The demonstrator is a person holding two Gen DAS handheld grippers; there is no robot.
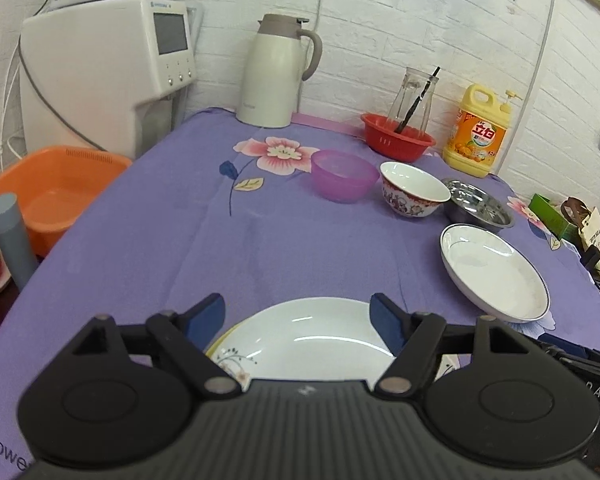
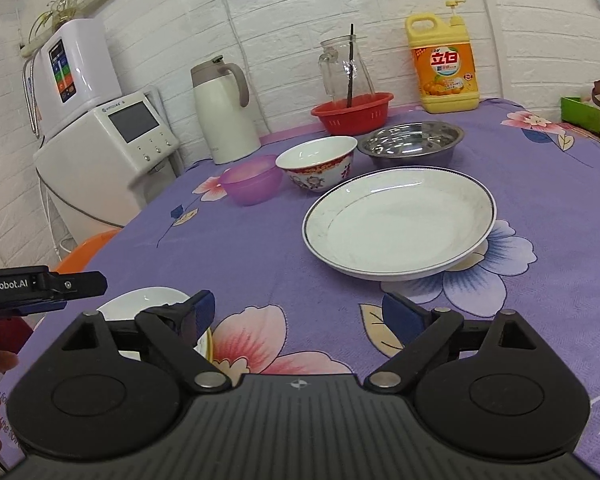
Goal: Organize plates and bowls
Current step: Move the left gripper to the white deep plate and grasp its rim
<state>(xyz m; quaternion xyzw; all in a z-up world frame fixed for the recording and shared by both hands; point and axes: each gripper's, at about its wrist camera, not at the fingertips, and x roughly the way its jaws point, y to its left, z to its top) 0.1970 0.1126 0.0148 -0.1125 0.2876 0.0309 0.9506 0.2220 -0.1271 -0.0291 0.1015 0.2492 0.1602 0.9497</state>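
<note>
My left gripper (image 1: 298, 316) hangs with jaws apart, gripping nothing, above two stacked white plates (image 1: 304, 340) at the bottom centre of the left wrist view. My right gripper (image 2: 300, 320), also spread and empty, faces the blue-rimmed plate (image 2: 400, 220) at centre right. Behind it, a purple plastic bowl (image 2: 252, 184), painted porcelain bowl (image 2: 320, 168) and steel bowl (image 2: 412, 140) crowd together. The risk, I judge: a shallow bite on that glossy rim slips, or a sweep knocks the neighbouring bowls.
</note>
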